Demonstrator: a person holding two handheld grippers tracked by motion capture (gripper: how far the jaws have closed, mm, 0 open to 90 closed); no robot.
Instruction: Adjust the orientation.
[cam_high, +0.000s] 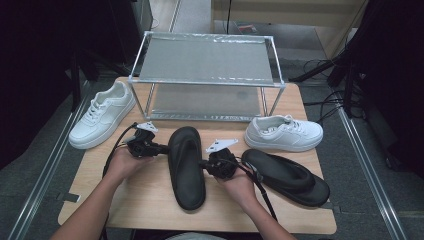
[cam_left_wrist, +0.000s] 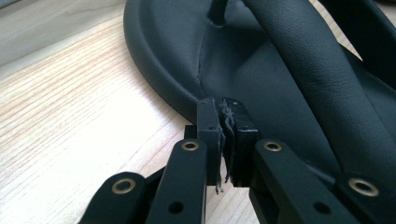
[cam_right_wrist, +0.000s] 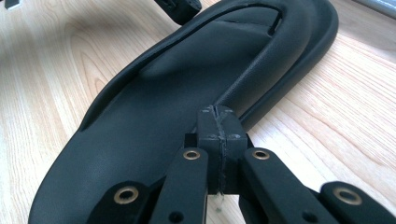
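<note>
Black flip-flop (cam_high: 186, 167) lies lengthwise at the table's (cam_high: 150, 200) centre, toe toward twelve o'clock. Left gripper (cam_high: 162, 148) comes in from nine o'clock, held level in the left hand (cam_high: 121, 162), its jaws together at the sandal's edge. Right gripper (cam_high: 204, 163) comes from three o'clock in the right hand (cam_high: 241, 186), jaws pressed together at the opposite edge. Whether either pinches the rim, I cannot tell. Second flip-flop (cam_high: 287, 176) lies at four o'clock.
</note>
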